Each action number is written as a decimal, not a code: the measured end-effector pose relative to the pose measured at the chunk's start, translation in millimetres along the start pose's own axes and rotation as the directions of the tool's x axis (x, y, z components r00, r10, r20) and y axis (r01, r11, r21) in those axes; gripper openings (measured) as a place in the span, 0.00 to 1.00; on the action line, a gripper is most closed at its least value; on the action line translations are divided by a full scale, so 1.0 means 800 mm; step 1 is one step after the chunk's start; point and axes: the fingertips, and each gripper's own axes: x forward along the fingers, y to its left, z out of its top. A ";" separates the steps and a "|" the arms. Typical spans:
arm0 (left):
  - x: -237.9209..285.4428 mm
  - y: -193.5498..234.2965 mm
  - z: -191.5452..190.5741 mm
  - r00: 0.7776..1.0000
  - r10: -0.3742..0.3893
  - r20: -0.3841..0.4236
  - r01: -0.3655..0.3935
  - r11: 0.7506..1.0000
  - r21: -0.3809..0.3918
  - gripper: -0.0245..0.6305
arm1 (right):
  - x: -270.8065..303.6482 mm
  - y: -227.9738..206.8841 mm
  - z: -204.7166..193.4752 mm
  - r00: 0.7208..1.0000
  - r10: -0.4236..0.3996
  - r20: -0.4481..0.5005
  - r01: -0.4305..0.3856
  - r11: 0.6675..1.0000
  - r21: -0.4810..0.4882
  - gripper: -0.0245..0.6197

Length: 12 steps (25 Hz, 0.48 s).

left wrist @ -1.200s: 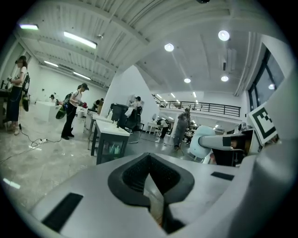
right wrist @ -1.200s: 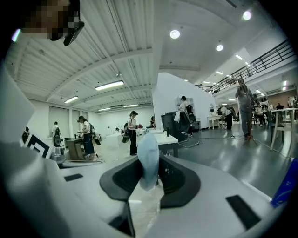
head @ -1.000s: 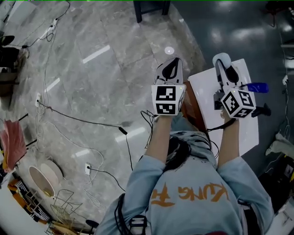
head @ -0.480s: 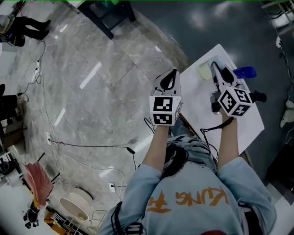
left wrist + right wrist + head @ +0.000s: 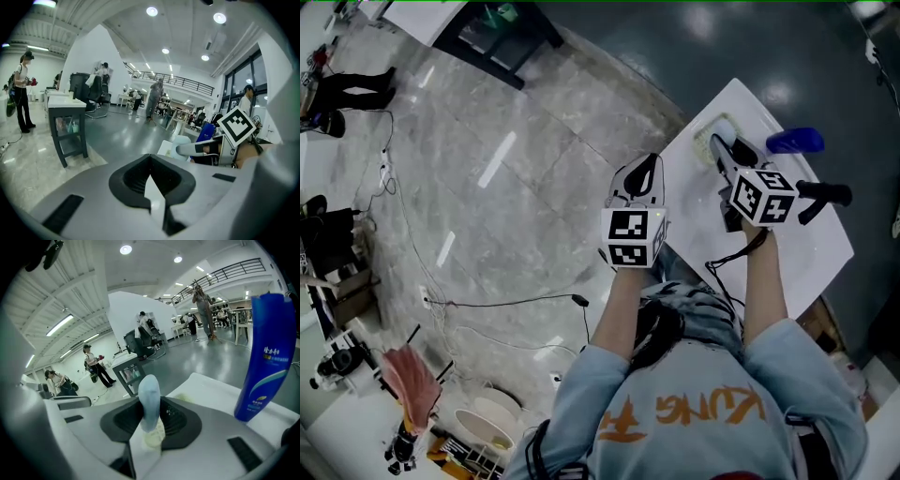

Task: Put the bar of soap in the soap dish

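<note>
The soap bar stands clamped between right tongs; left tongs closed.

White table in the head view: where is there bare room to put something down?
The white table is bare in its near half, right of the person's forearm, and in a strip along its left edge. The far end is crowded: the soap dish, the blue bottle and the right claw holding the bar of soap bunch together.

Orange "KUNG" — upside down — on person's shirt; blue bottle print illegible.
</note>
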 end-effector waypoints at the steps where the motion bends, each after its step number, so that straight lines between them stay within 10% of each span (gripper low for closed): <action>1: 0.001 0.000 -0.004 1.000 0.000 -0.008 0.000 1.000 0.001 0.07 | 0.003 -0.003 -0.006 1.000 -0.002 -0.013 0.002 1.000 0.004 0.23; 12: 0.015 0.003 -0.026 0.999 -0.007 -0.053 0.007 1.000 0.009 0.07 | 0.022 -0.012 -0.037 0.996 -0.044 -0.077 0.043 0.999 -0.004 0.23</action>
